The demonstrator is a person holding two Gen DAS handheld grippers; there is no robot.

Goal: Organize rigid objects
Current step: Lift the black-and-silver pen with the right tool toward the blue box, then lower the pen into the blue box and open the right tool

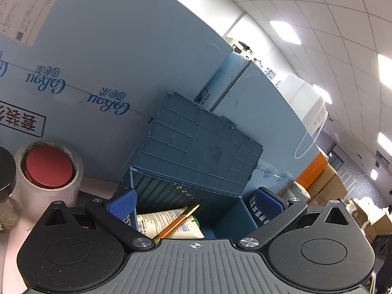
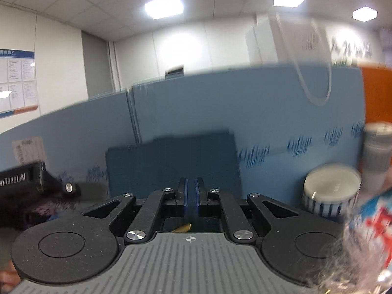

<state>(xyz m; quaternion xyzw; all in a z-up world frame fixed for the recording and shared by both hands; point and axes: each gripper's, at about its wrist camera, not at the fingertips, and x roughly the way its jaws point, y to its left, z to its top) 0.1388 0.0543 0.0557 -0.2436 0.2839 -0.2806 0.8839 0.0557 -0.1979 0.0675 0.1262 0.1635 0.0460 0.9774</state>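
**Item: pen (image 1: 180,220), brown barrel, gold tip.** Location: inside the open blue storage box (image 1: 220,210), lying slantwise across a white tube (image 1: 169,223) that is also in the box. The gold end points up toward the back wall. The box lid (image 1: 203,144) stands raised behind, leaning on blue cartons.

**Handling, as we judge it.** Light, stiff, slender; the polished barrel looks slippery and apt to roll or pivot if pinched near one end. We would take it mid-barrel, pads across its length. The tube under it is likely soft and would give, so a downward press may tip the pen.

**Other stock.** Roll of clear tape (image 1: 49,171) with a red cap inside its core, on the worktop (image 1: 98,183) left of the box. Striped white-topped canister (image 2: 330,191) stands right of the box.

**Left gripper (image 1: 196,202).** Released; blue pads (image 1: 123,204) stand wide apart on either side of the box mouth, nothing between them.

**Right gripper (image 2: 191,193).** Clenched, pads nearly together; we see nothing held. A gold tip shows just beneath it. This view is blurred.
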